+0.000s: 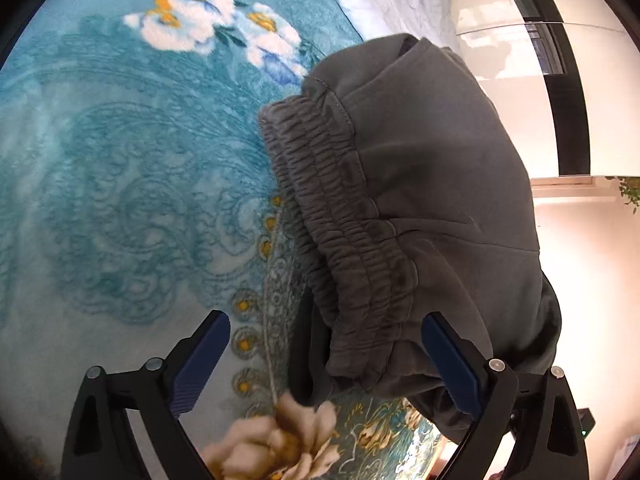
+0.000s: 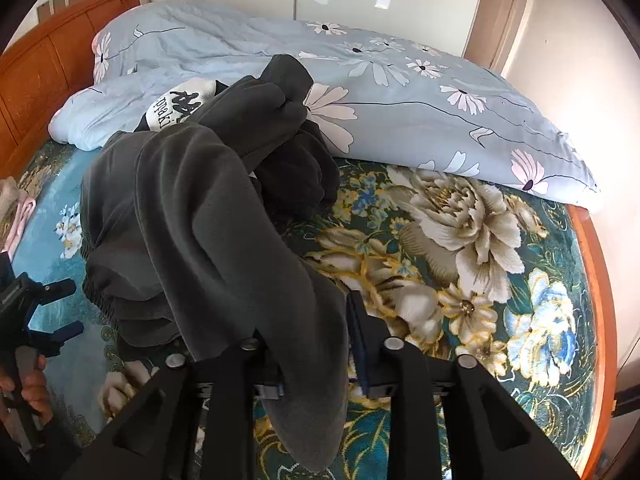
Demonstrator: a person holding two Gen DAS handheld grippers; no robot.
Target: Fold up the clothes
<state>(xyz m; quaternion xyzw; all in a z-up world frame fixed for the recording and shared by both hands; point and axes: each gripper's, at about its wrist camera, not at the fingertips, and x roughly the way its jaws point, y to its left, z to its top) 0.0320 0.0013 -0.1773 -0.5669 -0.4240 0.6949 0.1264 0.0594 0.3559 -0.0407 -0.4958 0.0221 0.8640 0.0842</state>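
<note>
Grey sweatpants [image 1: 420, 168] lie bunched on the teal floral blanket [image 1: 120, 184], their elastic waistband [image 1: 340, 248] running down toward me. My left gripper [image 1: 326, 332] stands open wide, and the waistband's end lies between its blue pads [image 1: 200, 360], close to the right one. In the right wrist view the same sweatpants [image 2: 208, 232] hang in a fold between the narrowly parted jaws of my right gripper [image 2: 312, 320]. The cloth hides its left finger and rests loose against the right one. A hand [image 2: 28, 392] holds the left gripper [image 2: 52, 308] at the left edge.
A dark clothes heap with a white printed garment [image 2: 180, 108] lies behind the sweatpants. A light blue flowered duvet [image 2: 400, 92] covers the bed's far part, by the wooden headboard [image 2: 48, 60]. The bed's wooden edge [image 2: 592, 280] runs on the right. Pink cloth [image 2: 16, 208] lies far left.
</note>
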